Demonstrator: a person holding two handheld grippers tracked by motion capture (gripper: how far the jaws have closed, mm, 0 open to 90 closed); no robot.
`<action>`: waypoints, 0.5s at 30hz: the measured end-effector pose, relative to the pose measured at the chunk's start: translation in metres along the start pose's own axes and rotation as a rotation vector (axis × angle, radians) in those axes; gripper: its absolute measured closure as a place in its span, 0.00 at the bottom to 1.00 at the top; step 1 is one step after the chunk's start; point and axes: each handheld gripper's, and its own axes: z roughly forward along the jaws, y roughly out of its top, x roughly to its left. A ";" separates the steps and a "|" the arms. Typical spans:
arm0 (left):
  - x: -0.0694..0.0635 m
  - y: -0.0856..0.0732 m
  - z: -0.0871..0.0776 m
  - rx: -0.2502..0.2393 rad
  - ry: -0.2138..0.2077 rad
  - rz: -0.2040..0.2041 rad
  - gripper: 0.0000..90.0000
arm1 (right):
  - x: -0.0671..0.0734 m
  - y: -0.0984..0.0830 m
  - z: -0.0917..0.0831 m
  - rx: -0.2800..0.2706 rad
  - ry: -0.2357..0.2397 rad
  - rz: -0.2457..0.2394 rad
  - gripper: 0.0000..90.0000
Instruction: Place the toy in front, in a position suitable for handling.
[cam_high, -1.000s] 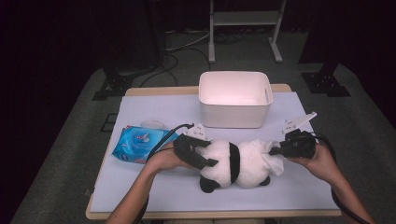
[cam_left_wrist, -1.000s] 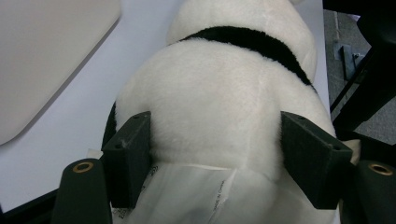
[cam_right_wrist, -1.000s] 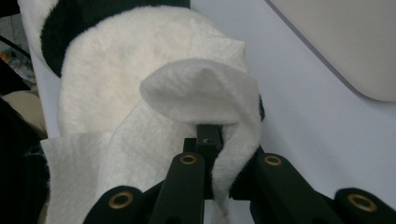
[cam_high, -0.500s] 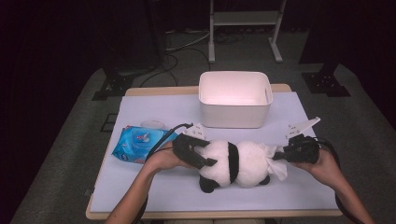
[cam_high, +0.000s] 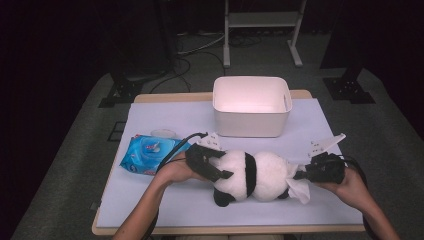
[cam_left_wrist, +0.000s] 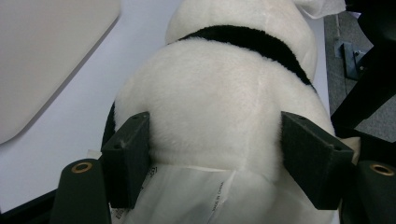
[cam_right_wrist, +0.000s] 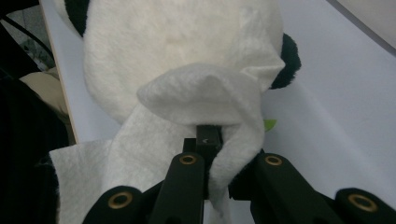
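At centre left of the high view, the left gripper (cam_high: 212, 165) clamps wide around the panda plush (cam_high: 255, 175) lying mid-frame. At lower right, the right gripper (cam_high: 302, 175) pinches a white wipe (cam_high: 300, 189) against the plush's end.

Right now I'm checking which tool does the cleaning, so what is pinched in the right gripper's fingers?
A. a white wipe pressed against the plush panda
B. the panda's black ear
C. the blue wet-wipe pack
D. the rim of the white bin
A: in the right gripper view the right gripper is shut on a white wipe that lies against the plush panda, while the left gripper clasps the panda's other end.
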 end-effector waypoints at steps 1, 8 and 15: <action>-0.001 0.001 0.000 0.000 0.000 0.002 0.31 | 0.002 0.000 0.000 0.000 -0.001 0.000 0.94; -0.002 0.002 0.001 -0.013 -0.013 0.003 0.31 | 0.011 0.005 -0.005 -0.003 0.008 -0.027 0.94; -0.005 0.005 0.003 -0.017 -0.009 0.011 0.30 | 0.022 0.016 -0.005 0.006 -0.001 -0.072 0.94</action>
